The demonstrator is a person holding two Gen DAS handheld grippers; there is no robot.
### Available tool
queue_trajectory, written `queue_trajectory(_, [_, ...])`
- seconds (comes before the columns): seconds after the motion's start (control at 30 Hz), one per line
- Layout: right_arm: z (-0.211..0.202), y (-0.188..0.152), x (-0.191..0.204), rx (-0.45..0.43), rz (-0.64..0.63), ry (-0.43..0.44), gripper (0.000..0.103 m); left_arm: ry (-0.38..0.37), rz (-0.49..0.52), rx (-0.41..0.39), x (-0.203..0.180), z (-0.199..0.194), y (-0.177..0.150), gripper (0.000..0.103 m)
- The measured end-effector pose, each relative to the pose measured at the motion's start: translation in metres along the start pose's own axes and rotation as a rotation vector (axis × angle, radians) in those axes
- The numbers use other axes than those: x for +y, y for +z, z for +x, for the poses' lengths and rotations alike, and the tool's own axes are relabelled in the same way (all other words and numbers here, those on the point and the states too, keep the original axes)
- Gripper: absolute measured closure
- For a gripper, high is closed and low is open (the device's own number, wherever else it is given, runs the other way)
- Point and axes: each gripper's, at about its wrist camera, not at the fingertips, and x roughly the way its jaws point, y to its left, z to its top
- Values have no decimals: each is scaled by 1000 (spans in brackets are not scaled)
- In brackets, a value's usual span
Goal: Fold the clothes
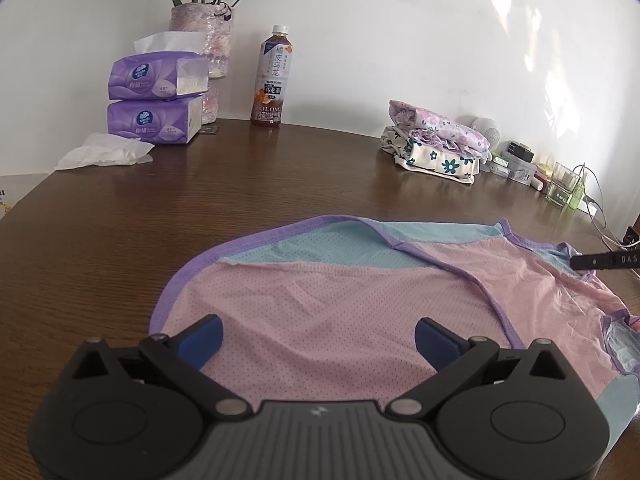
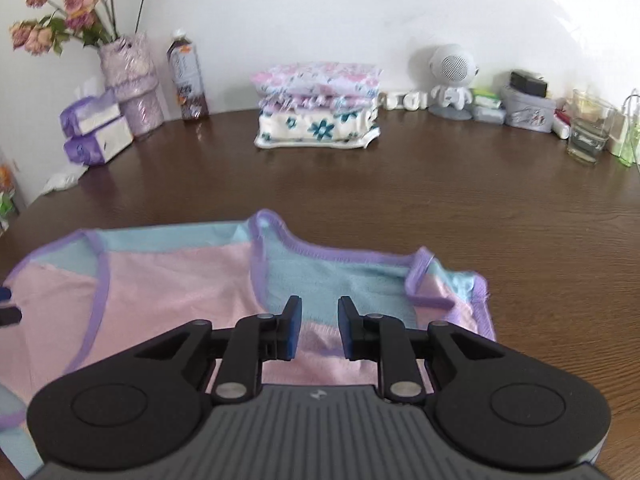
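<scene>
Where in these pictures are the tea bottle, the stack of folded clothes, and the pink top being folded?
tea bottle [image 1: 273, 80], left wrist view, on its label.
stack of folded clothes [image 2: 318, 110], right wrist view, middle of the pile.
pink top [image 1: 340, 312], left wrist view, on the pink mesh front.

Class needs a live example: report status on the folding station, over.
Left gripper wide open, right gripper part open, both empty above the pink vest. Vest lies unfolded on the table. Folded stack sits far back, nothing obstructing.

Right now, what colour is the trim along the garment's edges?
Purple trim borders the pink and light-blue mesh garment; it shows best in the right wrist view.
</scene>
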Motion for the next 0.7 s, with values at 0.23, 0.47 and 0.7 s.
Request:
queue_trajectory(0.23, [11,-13,28,12,-185,-77,83,1,2,1,0,0,0,1])
queue_trajectory(0.47, [15,-10,29,-1,-217,-164,83,-2,-2,-1,1,0,0,1])
queue_trajectory(0.7, [16,-9,35,16,-293,-210,75,-5,-5,-2,1,0,0,0])
